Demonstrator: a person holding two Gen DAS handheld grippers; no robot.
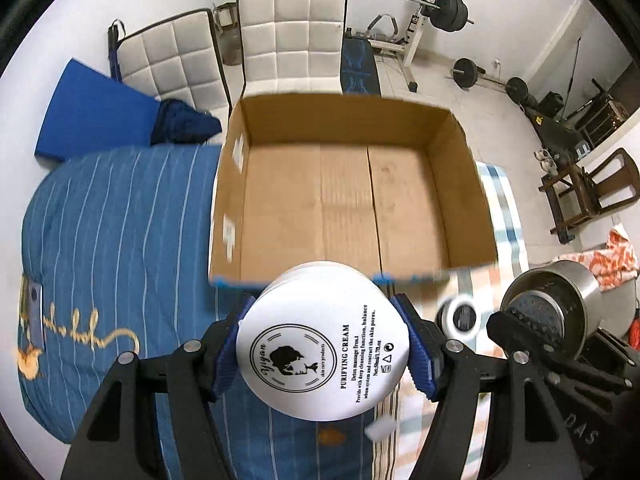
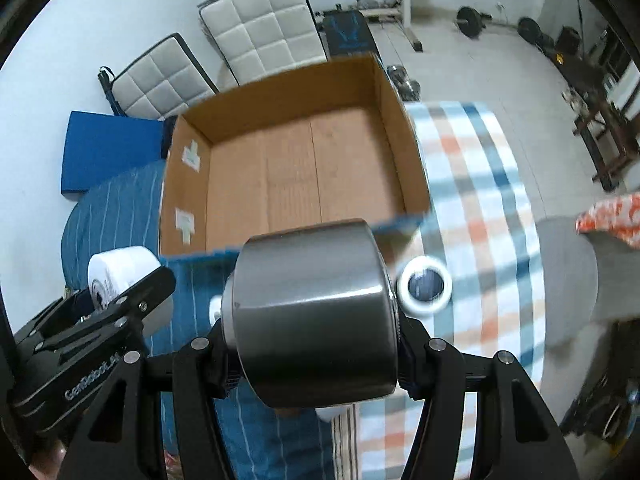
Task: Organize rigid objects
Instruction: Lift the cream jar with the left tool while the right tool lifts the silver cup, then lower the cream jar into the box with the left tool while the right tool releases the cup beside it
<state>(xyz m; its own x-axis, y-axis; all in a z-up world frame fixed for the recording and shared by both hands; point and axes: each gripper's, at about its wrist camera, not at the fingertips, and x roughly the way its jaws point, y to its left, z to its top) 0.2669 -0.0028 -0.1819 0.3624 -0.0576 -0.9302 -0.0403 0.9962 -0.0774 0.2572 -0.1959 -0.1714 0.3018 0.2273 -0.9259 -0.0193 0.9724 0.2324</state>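
My left gripper is shut on a white cream jar with a black label, held above the bed just short of the near wall of an open, empty cardboard box. The jar also shows in the right wrist view. My right gripper is shut on a steel cup, also held near the box's near wall. The cup shows in the left wrist view, to the right of the jar.
A small white ring-shaped object lies on the checked blanket right of the box, also seen in the left wrist view. A blue striped cover lies left. White padded chairs and gym gear stand behind.
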